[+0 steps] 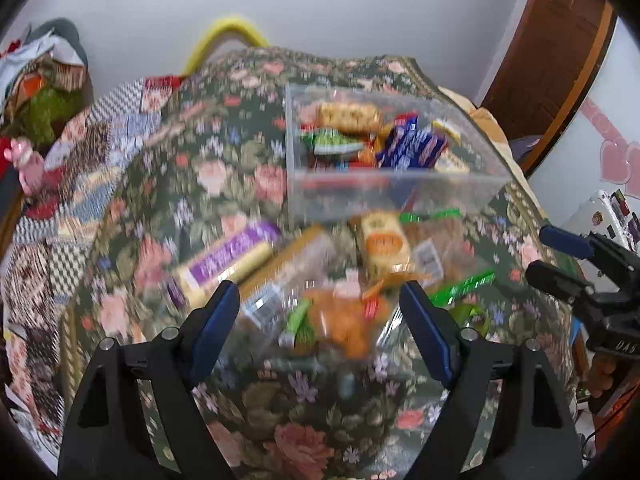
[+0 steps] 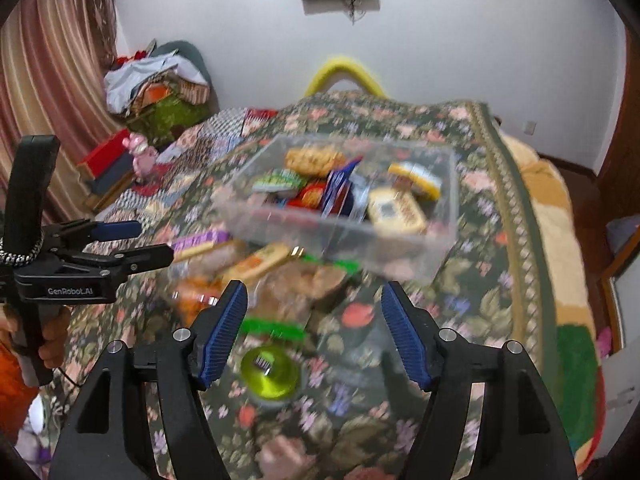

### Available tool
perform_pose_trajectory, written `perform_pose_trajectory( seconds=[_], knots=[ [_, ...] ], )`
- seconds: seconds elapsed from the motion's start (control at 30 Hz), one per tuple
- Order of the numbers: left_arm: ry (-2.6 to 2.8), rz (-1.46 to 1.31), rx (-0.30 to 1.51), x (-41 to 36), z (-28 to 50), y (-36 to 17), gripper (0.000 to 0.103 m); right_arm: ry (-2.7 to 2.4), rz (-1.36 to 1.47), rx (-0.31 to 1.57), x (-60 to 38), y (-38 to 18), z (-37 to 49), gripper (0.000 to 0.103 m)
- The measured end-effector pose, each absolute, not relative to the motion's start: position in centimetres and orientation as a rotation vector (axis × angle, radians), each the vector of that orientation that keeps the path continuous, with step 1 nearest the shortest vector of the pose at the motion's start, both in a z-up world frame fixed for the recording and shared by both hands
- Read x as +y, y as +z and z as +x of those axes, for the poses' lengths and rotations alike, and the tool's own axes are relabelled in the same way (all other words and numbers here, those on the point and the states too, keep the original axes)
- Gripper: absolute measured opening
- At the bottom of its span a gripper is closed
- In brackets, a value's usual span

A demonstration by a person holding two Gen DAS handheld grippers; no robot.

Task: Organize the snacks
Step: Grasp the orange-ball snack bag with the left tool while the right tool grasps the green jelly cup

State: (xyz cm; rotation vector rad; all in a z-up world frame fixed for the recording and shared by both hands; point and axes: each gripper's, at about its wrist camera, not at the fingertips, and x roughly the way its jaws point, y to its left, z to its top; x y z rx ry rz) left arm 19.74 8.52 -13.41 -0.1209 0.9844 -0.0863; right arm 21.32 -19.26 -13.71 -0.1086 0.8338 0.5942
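Observation:
A clear plastic bin (image 1: pixel 472 184) (image 2: pixel 256 204) on the floral bedspread holds several snack packs. Loose snacks lie in front of it: a purple-and-yellow pack (image 1: pixel 228 260), an orange bag (image 1: pixel 344 320), a yellow cracker pack (image 1: pixel 384 244), green wrappers (image 1: pixel 468 282). My left gripper (image 1: pixel 316 312) is open above the orange bag and holds nothing. My right gripper (image 2: pixel 314 312) is open and empty over the spread, with a round green jelly cup (image 2: pixel 272 372) just below it. Each gripper shows in the other's view, the right one (image 1: pixel 560 256) and the left one (image 2: pixel 132 244). Both views are blurred.
The floral spread (image 1: pixel 280 432) covers a bed with a patchwork quilt (image 1: pixel 80 184) on its left. Clothes are piled (image 2: pixel 160 84) at the far left by a curtain. A wooden door (image 1: pixel 552 52) stands at the right.

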Motion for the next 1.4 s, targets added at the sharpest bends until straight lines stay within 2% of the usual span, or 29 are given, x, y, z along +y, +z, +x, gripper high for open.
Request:
perform_pose_trajectory(
  seconds=[0.47, 0.57, 0.67, 0.77, 1.1, 1.13, 1.4],
  knots=[
    [-0.121, -0.146, 1.073, 7.6, 20.1, -18.3, 0.082, 0.643, -0.102, 1.001, -17.6, -19.4, 20.5, 0.066],
    [-0.127, -0.139, 1.070, 7.3, 20.4, -18.8, 0.086, 0.646, -0.103, 1.018, -17.4, -20.0, 20.7, 0.066],
    [-0.139, -0.133, 1.060, 7.1, 20.4, -19.0, 0.091, 0.659, -0.091, 1.035, -17.3, -20.5, 20.8, 0.060],
    [-0.144, -0.124, 1.057, 6.7, 20.4, -19.3, 0.094, 0.670, -0.088, 1.044, -17.2, -20.6, 20.9, 0.048],
    [-0.139, -0.156, 1.097, 6.3, 21.2, -20.9, 0.095, 0.647, -0.101, 1.004, -17.9, -20.2, 20.6, 0.044],
    [-0.141, -0.159, 1.090, 6.3, 21.2, -20.8, 0.095, 0.644, -0.102, 1.004, -18.0, -20.2, 20.6, 0.044],
    [-0.156, -0.124, 1.035, 5.4, 19.9, -19.6, 0.070, 0.619, -0.088, 0.991, -19.5, -19.7, 20.4, 0.044]
  ],
)
